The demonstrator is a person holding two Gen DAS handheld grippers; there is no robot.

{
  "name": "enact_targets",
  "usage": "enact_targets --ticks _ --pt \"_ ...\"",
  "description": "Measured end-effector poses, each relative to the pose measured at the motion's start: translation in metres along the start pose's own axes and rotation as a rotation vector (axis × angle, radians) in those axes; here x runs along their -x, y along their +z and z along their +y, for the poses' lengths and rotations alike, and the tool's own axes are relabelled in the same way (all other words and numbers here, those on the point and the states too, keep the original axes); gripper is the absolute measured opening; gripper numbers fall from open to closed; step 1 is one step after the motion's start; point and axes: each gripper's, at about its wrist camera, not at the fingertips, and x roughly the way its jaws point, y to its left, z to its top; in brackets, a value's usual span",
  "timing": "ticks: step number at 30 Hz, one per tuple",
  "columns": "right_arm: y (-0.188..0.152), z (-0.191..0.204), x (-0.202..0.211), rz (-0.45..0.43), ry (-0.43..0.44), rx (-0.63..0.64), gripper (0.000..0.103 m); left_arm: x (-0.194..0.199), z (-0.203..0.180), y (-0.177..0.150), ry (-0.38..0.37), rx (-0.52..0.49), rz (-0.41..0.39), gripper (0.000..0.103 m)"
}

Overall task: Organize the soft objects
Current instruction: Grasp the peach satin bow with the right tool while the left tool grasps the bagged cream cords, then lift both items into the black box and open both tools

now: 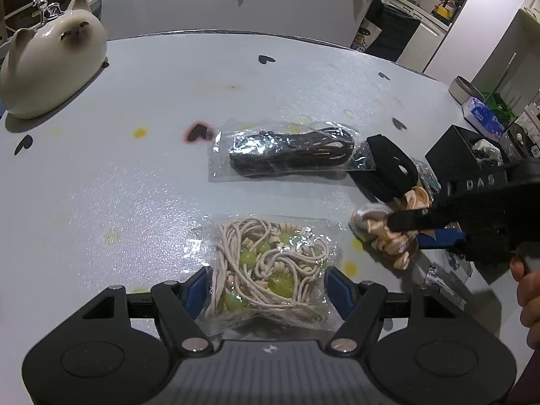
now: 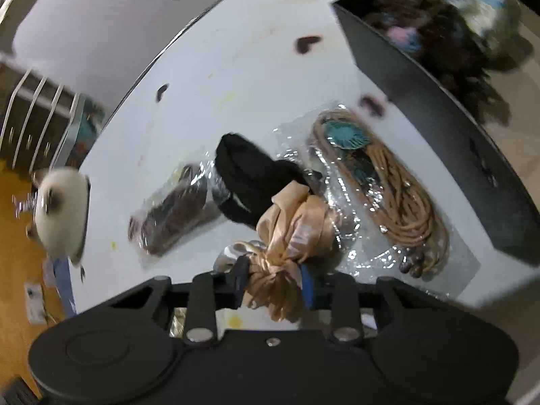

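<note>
While both views are read from each gripper outward, we label the parts as follows.

Right gripper (image 2: 274,281): we see its blue pads clamped on the gathered end of a peach satin scrunchie (image 2: 290,226), which is pinched between them above the worktop (image 2: 202,108).
Left gripper (image 1: 266,290): we find its jaws spread wide, one on each side of a clear bag of cream hair ties with green beads (image 1: 270,266) that lies on the worktop.
Beyond the scrunchie: black headband (image 2: 249,175), touching it.
Farther left: clear bag of dark hair ties (image 1: 287,152).
Right of the scrunchie: bagged tan cord with teal piece (image 2: 381,185), beside a black box (image 2: 438,128).
Far corner: ceramic cat (image 1: 50,64).
</note>
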Motion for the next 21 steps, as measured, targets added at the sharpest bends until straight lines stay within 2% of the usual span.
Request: enact_targets --ticks 6,13,21 --pt "-0.009 0.002 0.009 0.021 0.017 0.126 0.026 0.007 -0.002 -0.003 0.001 0.005 -0.020 0.067" --pt "-0.021 0.001 0.033 -0.010 0.032 0.271 0.023 0.017 -0.006 -0.011 0.007 0.014 -0.038 0.063" --pt "-0.036 0.009 0.059 -0.052 0.047 0.426 0.023 0.040 -0.011 -0.016 0.020 0.031 -0.097 0.063"
